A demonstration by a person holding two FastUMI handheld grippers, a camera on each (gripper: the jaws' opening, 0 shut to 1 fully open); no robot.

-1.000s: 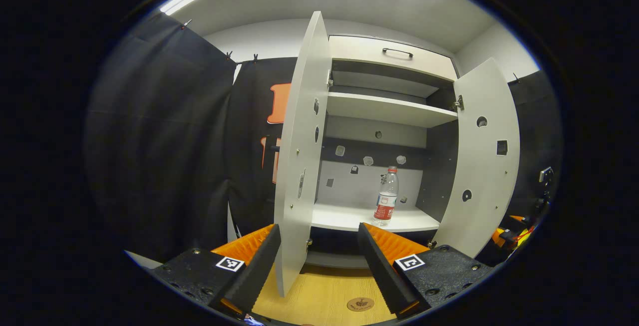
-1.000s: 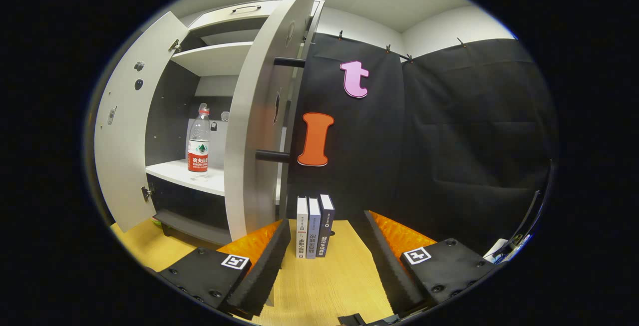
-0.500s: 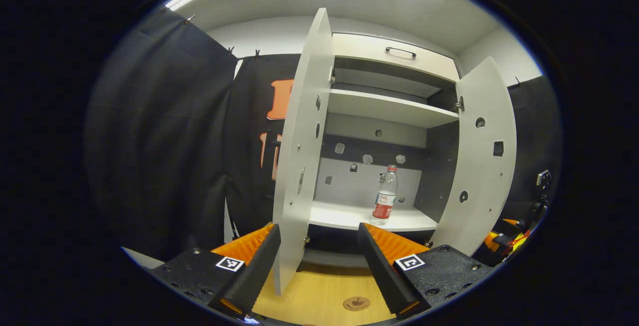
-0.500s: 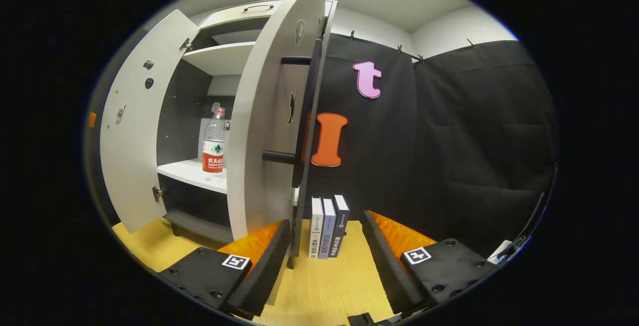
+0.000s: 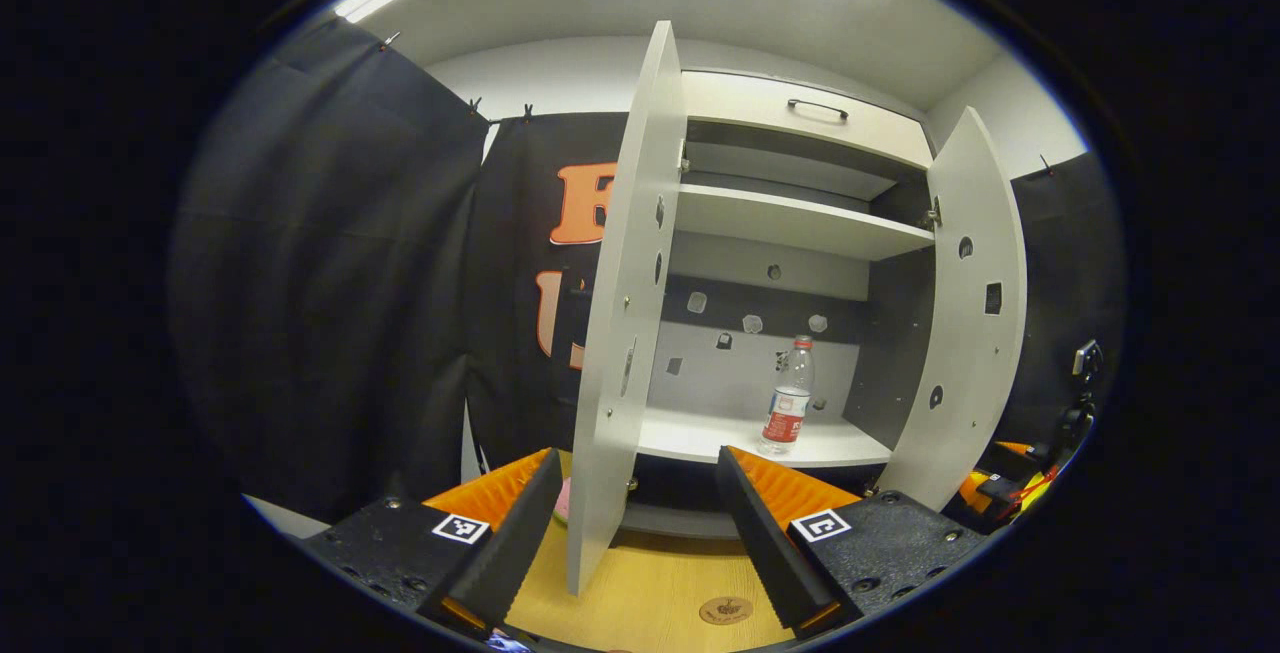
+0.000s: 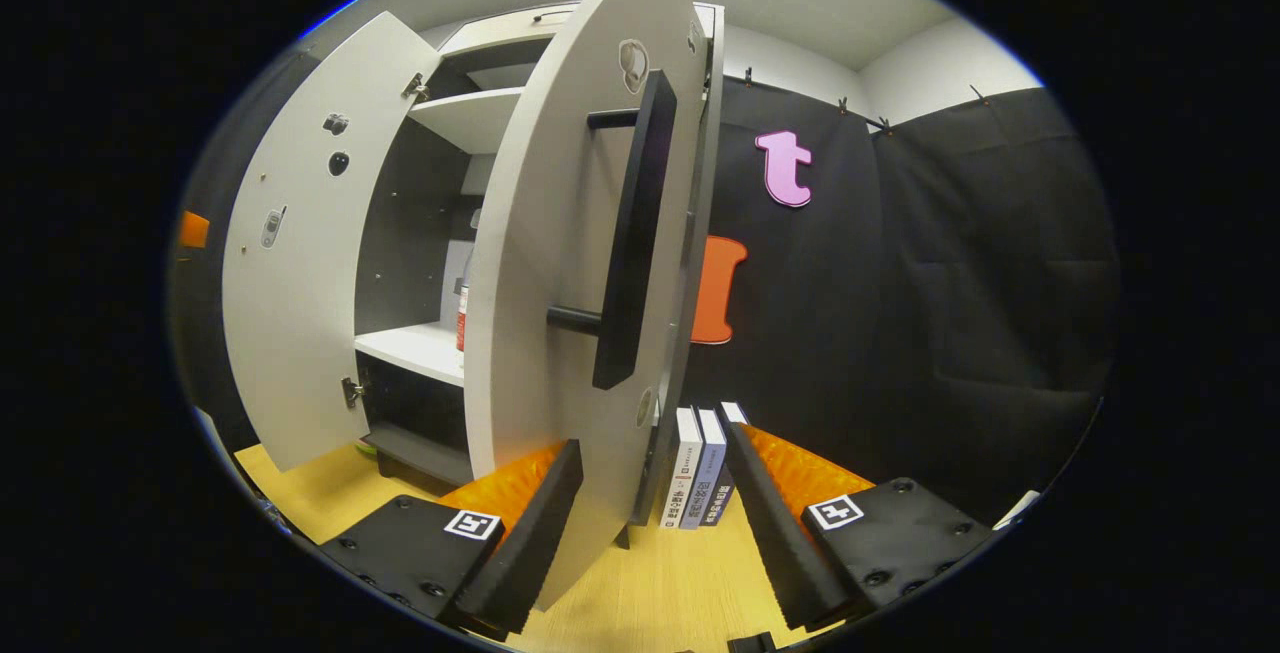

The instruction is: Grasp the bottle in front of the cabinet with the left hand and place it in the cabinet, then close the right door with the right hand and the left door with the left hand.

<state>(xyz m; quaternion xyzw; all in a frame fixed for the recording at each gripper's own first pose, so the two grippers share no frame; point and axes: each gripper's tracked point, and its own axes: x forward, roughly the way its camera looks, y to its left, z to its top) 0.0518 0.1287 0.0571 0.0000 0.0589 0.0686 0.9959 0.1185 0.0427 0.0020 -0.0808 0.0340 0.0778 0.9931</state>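
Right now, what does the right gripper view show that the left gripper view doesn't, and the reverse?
Right gripper view: the outer face of the right door with its black handle, and three upright books. Left gripper view: the whole bottle upright on the lower shelf, and a round wooden disc on the table. Both: the cabinet with two open doors, and the left tongs and right tongs, each open.

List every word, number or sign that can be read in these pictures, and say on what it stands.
No text can be read plainly.
Label on the bottle: too small to read.
Spines of the books: too small to read.
The round stamp on the table: blurred.
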